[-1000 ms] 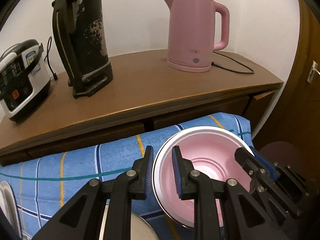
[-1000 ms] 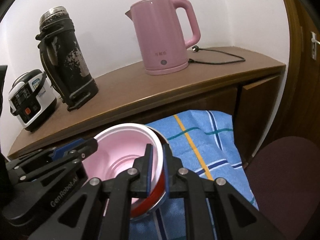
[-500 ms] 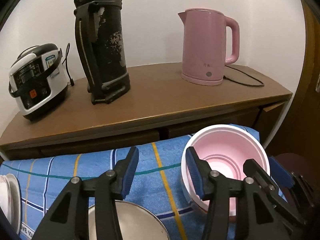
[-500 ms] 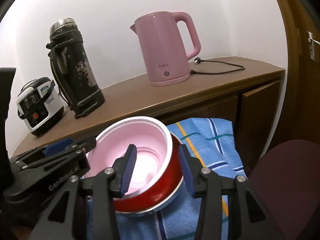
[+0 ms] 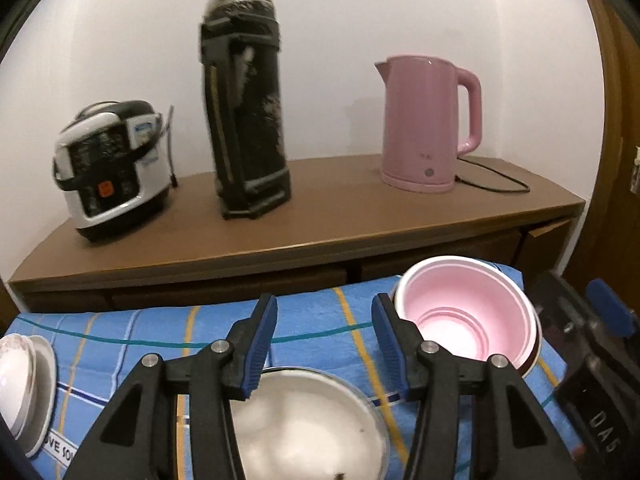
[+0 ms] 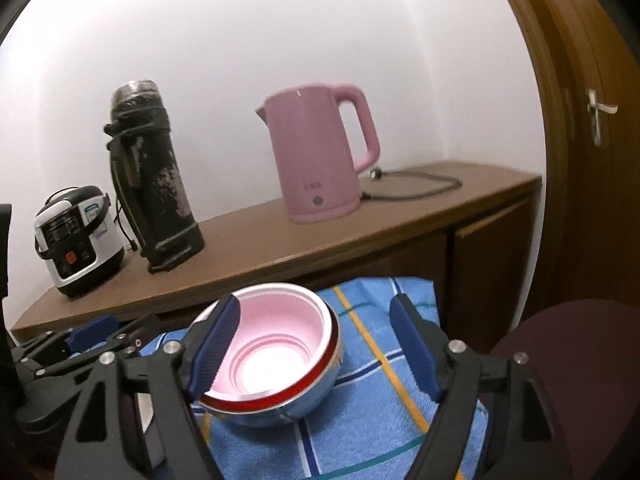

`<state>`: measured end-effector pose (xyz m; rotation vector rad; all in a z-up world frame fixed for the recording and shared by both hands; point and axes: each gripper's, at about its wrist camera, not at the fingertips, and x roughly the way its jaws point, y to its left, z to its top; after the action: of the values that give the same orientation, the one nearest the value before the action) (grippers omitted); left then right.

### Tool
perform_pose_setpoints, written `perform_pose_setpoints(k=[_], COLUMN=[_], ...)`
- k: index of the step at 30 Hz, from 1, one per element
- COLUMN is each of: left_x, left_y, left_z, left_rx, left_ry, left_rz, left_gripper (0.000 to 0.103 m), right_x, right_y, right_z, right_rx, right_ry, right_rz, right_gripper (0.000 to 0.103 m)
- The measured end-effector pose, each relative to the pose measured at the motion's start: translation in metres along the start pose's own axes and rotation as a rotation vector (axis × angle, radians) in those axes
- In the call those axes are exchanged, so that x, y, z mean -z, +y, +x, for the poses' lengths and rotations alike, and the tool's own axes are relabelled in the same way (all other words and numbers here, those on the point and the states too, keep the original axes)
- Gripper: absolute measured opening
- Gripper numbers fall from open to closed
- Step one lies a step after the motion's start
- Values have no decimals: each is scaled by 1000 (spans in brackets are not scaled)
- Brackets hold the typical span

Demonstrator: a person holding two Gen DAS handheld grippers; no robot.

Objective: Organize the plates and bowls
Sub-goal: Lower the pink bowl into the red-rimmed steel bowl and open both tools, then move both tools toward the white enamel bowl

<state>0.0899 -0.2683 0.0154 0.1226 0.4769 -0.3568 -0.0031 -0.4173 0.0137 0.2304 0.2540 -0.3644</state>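
Pink bowl (image 6: pixel 276 344) nested in red bowl (image 6: pixel 296 392), between spread right hand-held gripper (image 6: pixel 316 348) fingers

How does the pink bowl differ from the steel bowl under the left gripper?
The pink bowl is pink plastic with stepped inner rings; the steel bowl is plain shiny metal. The pink bowl sits nested in a red-rimmed bowl; the steel bowl lies alone. Both are upright on the blue cloth.

Pink bowl (image 6: pixel 276 336) with a white rim sits nested in a bowl with a red band and shiny metal outside (image 6: pixel 296 396). Beneath it, a blue cloth (image 5: pixel 320 328) crossed by yellow, white, navy and teal stripes. Behind it on the brown counter (image 5: pixel 320 216): pink kettle (image 5: pixel 424 128), scuffed black flask (image 5: pixel 246 108), white-and-black cooker (image 5: pixel 112 168) with an orange button
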Motion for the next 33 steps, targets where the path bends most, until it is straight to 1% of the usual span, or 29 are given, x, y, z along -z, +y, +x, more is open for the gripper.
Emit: perform_pose_setpoints(k=[3, 5, 9, 11, 14, 16, 18, 22, 24, 26, 27, 28, 30, 31, 33], left_x=[5, 8, 14, 16, 22, 25, 26, 30, 31, 32, 32, 32, 32, 33, 34], left_y=[14, 19, 24, 27, 31, 31, 30, 31, 33, 36, 37, 37, 37, 36, 36], left_z=[-8, -12, -27, -31, -33, -35, -38, -50, -54, -60, -61, -63, -65, -66, -69], left_rx=[-10, -26, -81, -84, -93, -106, -112, -122, -122, -127, -129, -129, -148, -152, -134], left_ry=[-21, -38, -120, -129, -139, -145, -164, -222, -240, -266, -274, -280, -280, -284, -287], left_rz=[-36, -38, -14, -17, -33, -24, -14, -17, -24, -39, -43, -45, -44, -44, -42], left_gripper=[52, 52, 52, 52, 52, 52, 52, 52, 52, 52, 54, 62, 69, 69, 69], right_x=[1, 2, 4, 5, 6, 8, 8, 9, 9, 10, 10, 11, 11, 12, 13], right_y=[5, 8, 16, 20, 25, 30, 35, 38, 38, 37, 38, 39, 42, 42, 42], right_z=[-11, -15, -27, -32, -38, -44, -49, -56, -60, -64, -68, -70, -73, -74, -77], right_rx=[2, 0, -3, -2, -1, 13, 23, 33, 50, 41, 44, 47, 58, 56, 47], right_ry=[-51, -63, -105, -121, -132, -155, -183, -219, -236, -253, -267, -277, -292, -295, -294], right_rz=[-14, -19, -43, -52, -64, -82, -102, -122, -122, -122, -126, -131, -144, -146, -145], right_gripper=[79, 79, 79, 82, 83, 84, 91, 96, 102, 103, 103, 103, 103, 103, 103])
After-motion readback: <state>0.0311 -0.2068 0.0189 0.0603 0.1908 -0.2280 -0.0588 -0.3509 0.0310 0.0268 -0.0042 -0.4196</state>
